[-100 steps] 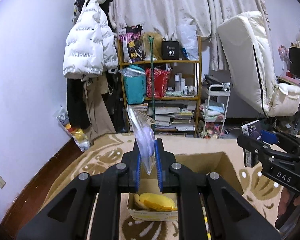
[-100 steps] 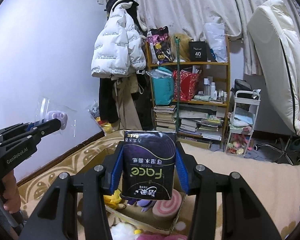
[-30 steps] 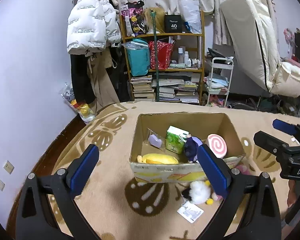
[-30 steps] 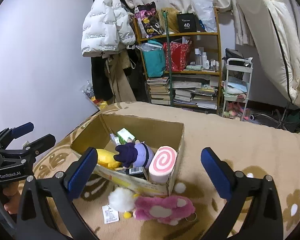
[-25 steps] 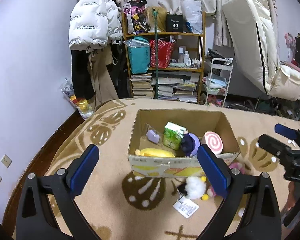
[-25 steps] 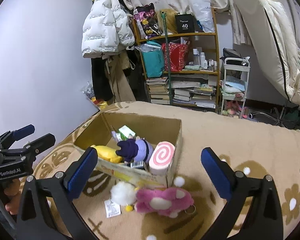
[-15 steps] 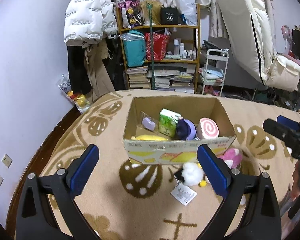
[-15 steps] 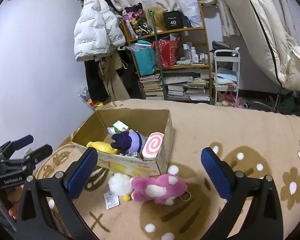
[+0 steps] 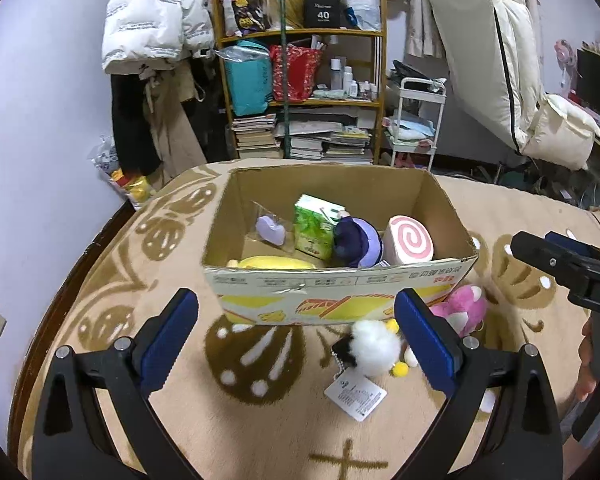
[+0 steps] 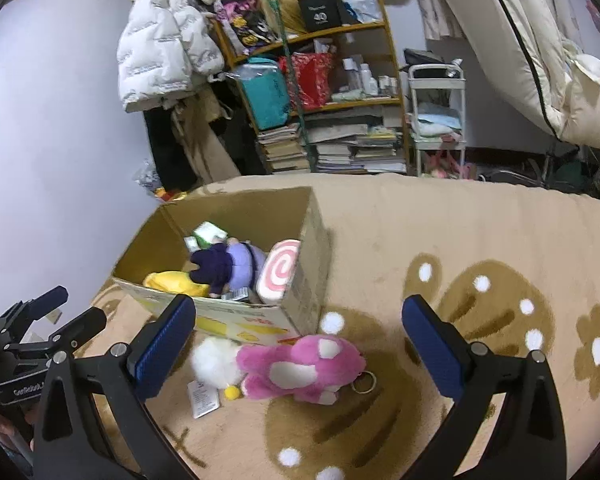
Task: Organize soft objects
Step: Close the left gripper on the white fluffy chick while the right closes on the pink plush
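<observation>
A cardboard box [image 9: 340, 292] [image 10: 312, 224] stands on the tan carpet. It holds a yellow plush [image 9: 274, 263], a green tissue pack [image 9: 314, 227], a purple plush [image 9: 358, 242], a pink swirl roll [image 9: 410, 239] and a bagged lilac heart [image 9: 270, 229]. In front of the box lie a white pom-pom toy [image 9: 374, 348] [image 10: 216, 362] with a paper tag [image 9: 354, 394] and a pink plush [image 10: 300, 368] [image 9: 460, 304]. My left gripper [image 9: 296, 340] is open and empty above the box's front. My right gripper [image 10: 298, 340] is open and empty over the pink plush.
A wooden shelf [image 9: 304, 80] with books and bags, a hung white jacket [image 9: 152, 20], a white cart [image 9: 418, 120] and a leaning cream mattress [image 9: 492, 52] line the far side. The carpet [image 10: 480, 240] stretches right of the box.
Both grippers let go of their loads, the clear bag and the dark tissue pack, opened wide, and pulled back and down. The toys on the carpet came into view.
</observation>
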`<state>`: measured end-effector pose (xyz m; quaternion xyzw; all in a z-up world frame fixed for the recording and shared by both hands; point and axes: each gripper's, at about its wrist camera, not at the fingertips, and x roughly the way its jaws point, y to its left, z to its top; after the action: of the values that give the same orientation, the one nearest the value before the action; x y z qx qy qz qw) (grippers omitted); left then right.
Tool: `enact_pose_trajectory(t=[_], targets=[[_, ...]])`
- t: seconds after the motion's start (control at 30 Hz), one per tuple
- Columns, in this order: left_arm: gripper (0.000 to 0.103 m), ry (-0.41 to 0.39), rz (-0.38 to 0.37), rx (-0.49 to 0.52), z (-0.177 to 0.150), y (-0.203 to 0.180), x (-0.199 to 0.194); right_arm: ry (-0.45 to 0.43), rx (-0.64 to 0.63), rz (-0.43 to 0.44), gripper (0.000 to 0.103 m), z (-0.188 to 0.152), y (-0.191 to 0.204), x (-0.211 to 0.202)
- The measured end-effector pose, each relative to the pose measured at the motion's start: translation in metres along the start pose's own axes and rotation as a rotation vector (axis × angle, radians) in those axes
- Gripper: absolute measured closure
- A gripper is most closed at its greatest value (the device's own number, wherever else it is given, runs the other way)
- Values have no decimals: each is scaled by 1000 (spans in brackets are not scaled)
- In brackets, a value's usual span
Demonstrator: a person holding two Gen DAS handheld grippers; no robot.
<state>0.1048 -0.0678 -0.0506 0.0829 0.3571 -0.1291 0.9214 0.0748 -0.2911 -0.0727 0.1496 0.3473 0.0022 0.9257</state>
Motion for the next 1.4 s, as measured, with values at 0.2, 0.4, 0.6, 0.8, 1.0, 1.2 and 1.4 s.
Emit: enact_pose_trajectory(t=[0.2,0.4,0.6,0.8,1.0,1.2,1.4], targets=[[5,3,-12,18,0,-10,22,34,30,-25,0,-1,-11,14],[5,46,-25,24,-4,-18,39,79,70,-26,0,-3,-21,29],[5,92,-25,26,-11,-21,58,153,121,-41,0,-9,-34,48],[5,134,-33,36,-18,-24,72,196,146,-43,0,-16,-38,60],[5,163,-42,62,-24,-32,82,227,141,-52,0,-20,-35,70],[5,194,-45,69,-30,-36,89,270,140,-63,0,-24,-33,83],[5,221,-49,65,-33,-36,97,311,149,-66,0,-30,-34,94]])
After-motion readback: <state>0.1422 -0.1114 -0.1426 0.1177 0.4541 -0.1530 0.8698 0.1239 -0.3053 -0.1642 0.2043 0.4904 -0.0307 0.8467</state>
